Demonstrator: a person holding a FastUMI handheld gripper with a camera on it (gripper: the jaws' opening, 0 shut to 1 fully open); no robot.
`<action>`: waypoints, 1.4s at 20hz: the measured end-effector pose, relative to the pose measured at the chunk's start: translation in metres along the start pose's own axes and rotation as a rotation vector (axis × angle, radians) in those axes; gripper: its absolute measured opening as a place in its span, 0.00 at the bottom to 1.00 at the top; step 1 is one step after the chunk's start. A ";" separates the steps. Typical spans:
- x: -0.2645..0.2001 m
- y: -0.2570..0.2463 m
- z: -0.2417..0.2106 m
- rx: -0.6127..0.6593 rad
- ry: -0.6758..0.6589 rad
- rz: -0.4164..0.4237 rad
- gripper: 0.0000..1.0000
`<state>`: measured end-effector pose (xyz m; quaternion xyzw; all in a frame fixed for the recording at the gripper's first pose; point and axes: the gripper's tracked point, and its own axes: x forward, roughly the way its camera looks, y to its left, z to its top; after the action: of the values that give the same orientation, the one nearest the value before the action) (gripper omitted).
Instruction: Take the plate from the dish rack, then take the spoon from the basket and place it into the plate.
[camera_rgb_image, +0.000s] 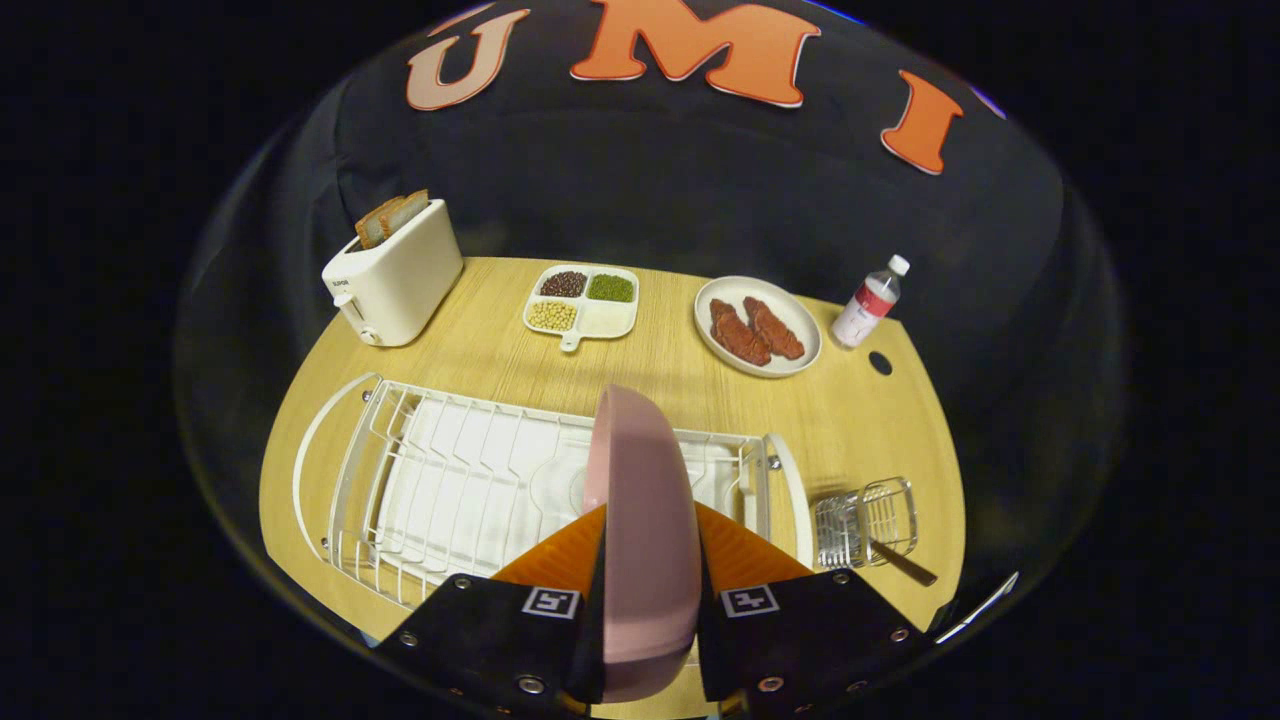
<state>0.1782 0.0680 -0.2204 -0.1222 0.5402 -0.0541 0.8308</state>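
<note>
Hand-held gripper (650, 560) clamps pink plate (645, 540) above dish rack (450, 480)

Booth interior — dark cloth and a pale wooden surface

A black cloth wall (700, 200) is seen behind a light wood-grain surface (500, 350) with rounded corners, and a small dark round hole (880, 363) is set near its far right corner. The surface is evenly lit from above — soft shadows are cast, while the surroundings beyond its edge are left in darkness.
</note>
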 end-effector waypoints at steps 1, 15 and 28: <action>-0.002 -0.002 0.005 -0.016 -0.022 -0.018 0.35; -0.082 -0.010 -0.018 0.041 -0.139 0.173 0.30; -0.118 -0.022 -0.102 0.132 -0.179 0.345 0.30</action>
<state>0.0379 0.0579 -0.1496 0.0223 0.4724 0.0647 0.8787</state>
